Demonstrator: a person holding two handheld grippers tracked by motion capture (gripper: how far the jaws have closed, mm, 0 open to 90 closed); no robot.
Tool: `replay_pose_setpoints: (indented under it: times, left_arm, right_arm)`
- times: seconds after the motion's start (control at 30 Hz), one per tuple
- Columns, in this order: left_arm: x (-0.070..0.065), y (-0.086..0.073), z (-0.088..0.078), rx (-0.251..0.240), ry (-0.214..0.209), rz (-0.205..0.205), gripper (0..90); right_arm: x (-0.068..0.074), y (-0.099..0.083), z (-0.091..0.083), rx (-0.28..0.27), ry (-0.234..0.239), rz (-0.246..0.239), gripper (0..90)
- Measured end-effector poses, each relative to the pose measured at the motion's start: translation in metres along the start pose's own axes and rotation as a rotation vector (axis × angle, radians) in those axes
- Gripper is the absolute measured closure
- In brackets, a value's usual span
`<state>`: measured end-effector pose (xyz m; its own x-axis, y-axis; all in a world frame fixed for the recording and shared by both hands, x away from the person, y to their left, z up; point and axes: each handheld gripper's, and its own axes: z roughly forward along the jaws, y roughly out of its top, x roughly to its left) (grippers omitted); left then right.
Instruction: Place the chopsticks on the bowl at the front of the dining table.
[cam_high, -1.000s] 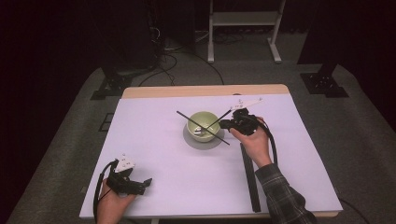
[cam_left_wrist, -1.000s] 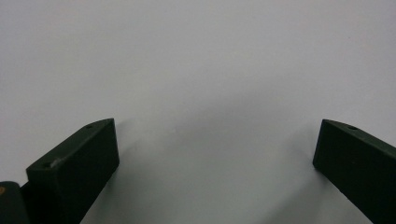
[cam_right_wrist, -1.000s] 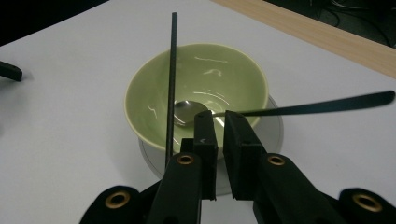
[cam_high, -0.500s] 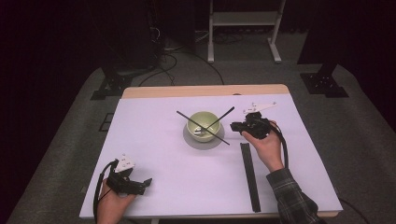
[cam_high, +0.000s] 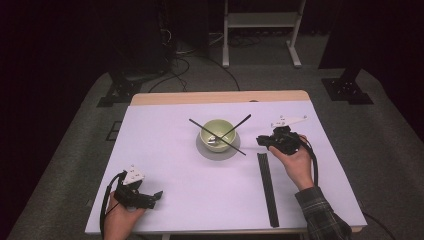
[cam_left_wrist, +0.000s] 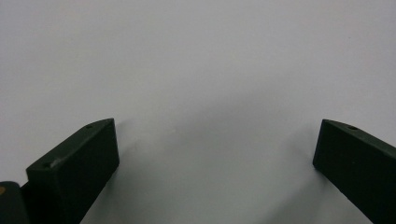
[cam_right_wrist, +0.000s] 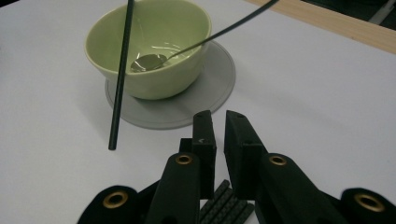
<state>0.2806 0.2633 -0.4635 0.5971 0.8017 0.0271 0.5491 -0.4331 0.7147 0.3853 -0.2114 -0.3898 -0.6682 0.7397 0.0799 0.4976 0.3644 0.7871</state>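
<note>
A green bowl (cam_high: 217, 134) is sitting on a grey mat (cam_high: 217, 149) mid-table, with a spoon (cam_right_wrist: 152, 61) inside and a black stick (cam_high: 217, 136) lying across its rim. The right gripper (cam_high: 265, 142) is hovering just beside it — nearly closed, holding nothing — above a bundle of black strips (cam_high: 267, 189). The left gripper (cam_high: 152, 196) is resting wide open and empty at the near edge. Judging by this, more strips are waiting to be moved.

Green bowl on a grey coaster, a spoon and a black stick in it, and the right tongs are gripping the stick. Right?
Not quite. The right tongs grip nothing: in the right gripper view they are nearly closed and empty, apart from the stick. The green bowl, grey coaster and spoon are as stated.
</note>
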Motion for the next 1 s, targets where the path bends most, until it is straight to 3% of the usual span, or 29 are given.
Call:
replay_pose_setpoints:
  times: [0.6, 1.0]
  left_arm:
    - [0.0, 0.0, 0.0, 0.0, 0.0, 0.0, 0.0]
    - [0.0, 0.0, 0.0, 0.0, 0.0, 0.0, 0.0]
  right_arm:
    - [-0.013, -0.028, -0.013, 0.022, -0.036, 0.024, 78.0]
    - [-0.016, -0.04, -0.016, 0.04, -0.052, 0.03, 62.9]
